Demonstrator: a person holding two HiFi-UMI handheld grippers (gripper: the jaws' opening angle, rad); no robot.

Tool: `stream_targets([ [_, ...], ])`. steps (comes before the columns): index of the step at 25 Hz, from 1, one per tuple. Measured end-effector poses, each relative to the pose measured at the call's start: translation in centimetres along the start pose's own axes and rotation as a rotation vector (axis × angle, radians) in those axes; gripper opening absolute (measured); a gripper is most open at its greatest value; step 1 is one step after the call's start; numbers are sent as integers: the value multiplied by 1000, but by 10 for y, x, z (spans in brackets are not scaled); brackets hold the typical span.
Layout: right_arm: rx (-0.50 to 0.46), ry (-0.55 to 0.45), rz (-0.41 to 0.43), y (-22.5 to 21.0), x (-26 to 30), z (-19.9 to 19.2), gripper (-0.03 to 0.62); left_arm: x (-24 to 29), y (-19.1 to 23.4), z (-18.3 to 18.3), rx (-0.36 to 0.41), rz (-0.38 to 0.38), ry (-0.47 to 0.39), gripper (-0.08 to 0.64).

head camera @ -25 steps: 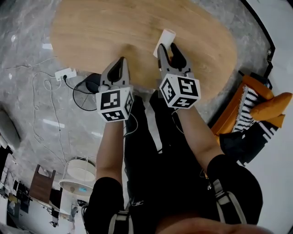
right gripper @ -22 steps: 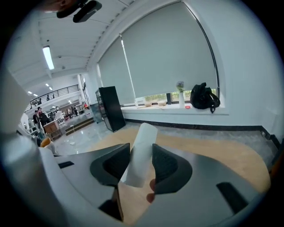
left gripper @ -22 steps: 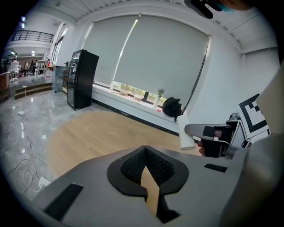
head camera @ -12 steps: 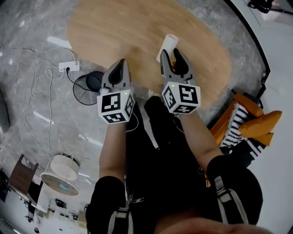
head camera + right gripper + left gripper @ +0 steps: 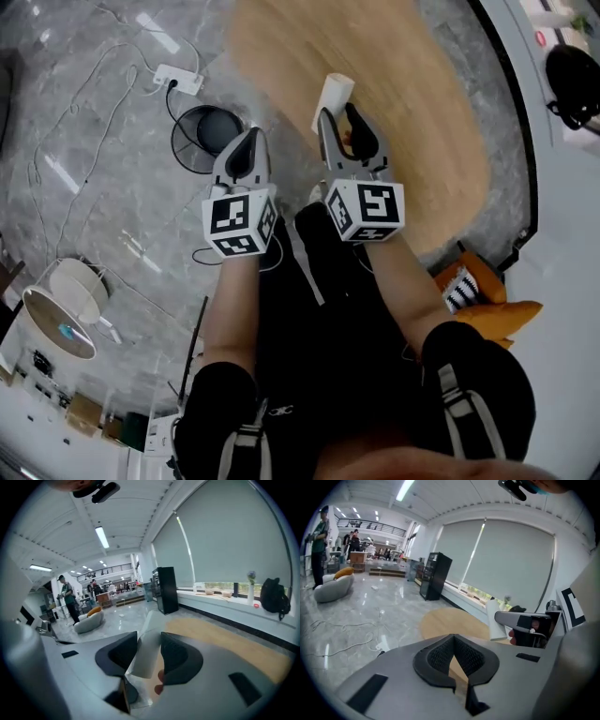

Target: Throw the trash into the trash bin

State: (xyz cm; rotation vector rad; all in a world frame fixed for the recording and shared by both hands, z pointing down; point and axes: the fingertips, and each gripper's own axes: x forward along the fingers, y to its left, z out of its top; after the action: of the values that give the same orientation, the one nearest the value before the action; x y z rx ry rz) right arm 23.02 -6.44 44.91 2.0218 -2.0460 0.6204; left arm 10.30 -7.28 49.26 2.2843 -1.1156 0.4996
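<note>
- Head view: the right gripper [image 5: 341,120], in the upper middle of the frame, holds a white cup [image 5: 336,92] between its jaws, over the edge of the wooden table [image 5: 422,112]. The cup sticks out past the tips toward the top of the frame. The left gripper [image 5: 249,141], just to its left, hangs over the grey floor [image 5: 94,141], closed and empty, probably because one tool is enough for this light trash. A dark round object [image 5: 208,131] lies on the floor in the upper left; I cannot tell if it is the bin
- Left gripper view: the pads meet at the tips and nothing is between them; only a thin slit shows the table behind. The cup is at the right side of the frame, in the other tool
- Right gripper view: the jaws stand wide, both pads pressing the sides of the cup, I think so that it does not slip while it is carried. No bin shows here
</note>
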Motion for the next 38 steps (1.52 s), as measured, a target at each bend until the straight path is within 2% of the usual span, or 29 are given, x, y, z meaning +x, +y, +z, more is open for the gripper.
stream_targets([
  [5,-66,32,148,98,37,-13,158,-37,86,-17,-63,105,-16,12],
  [10,-130,98,278,185,60,-46,158,-78,163,-42,-150,212,-15,12],
  [16,-166,224,377,257,88,-107,158,-102,229,-73,-220,268,13,12],
  [22,-116,418,390,282,128,-189,158,-105,255,-106,-264,261,60,12],
  [27,-189,529,377,288,159,-252,158,-101,268,-122,-263,237,86,12],
  [32,-241,618,372,288,175,-293,158,-93,281,-127,-252,225,101,12],
  [38,-230,713,367,281,179,-326,171,-89,292,-130,-253,228,112,12],
])
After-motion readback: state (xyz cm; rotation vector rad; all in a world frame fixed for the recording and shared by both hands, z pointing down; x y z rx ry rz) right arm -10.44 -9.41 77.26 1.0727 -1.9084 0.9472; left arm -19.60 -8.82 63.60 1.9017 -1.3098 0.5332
